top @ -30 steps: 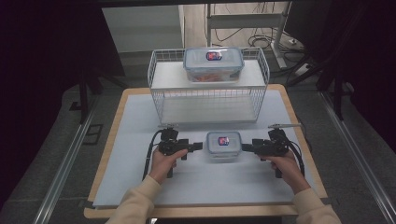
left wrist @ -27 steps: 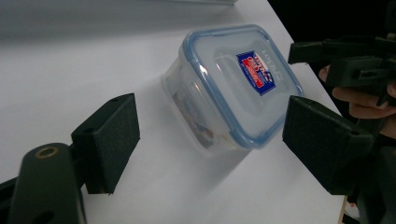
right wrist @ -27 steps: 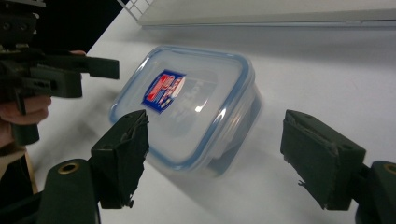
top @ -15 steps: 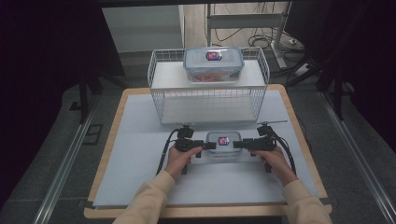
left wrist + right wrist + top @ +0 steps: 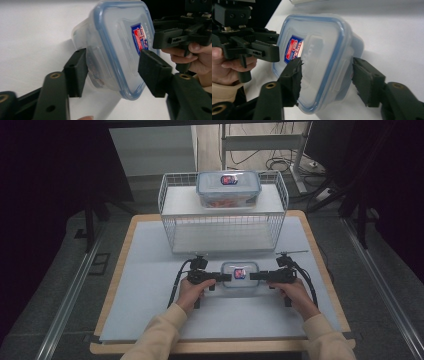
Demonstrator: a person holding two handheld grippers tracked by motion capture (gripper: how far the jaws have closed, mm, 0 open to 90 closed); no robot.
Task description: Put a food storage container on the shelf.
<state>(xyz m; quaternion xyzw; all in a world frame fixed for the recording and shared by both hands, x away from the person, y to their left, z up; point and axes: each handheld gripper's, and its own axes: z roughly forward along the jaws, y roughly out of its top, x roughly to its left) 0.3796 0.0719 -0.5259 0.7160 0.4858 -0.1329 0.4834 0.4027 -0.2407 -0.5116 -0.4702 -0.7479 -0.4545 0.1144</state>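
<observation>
Both claws have just been closing: the left claw (image 5: 226, 277) at nine o'clock and right claw (image 5: 254, 276) at three are seemingly pinching the food box (image 5: 240, 278), sharing its weight for lifting off the desk (image 5: 150, 320).

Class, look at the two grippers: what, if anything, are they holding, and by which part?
The small lidded container, one short end each: left gripper and right gripper each have one jaw on the lid, one beneath.
</observation>
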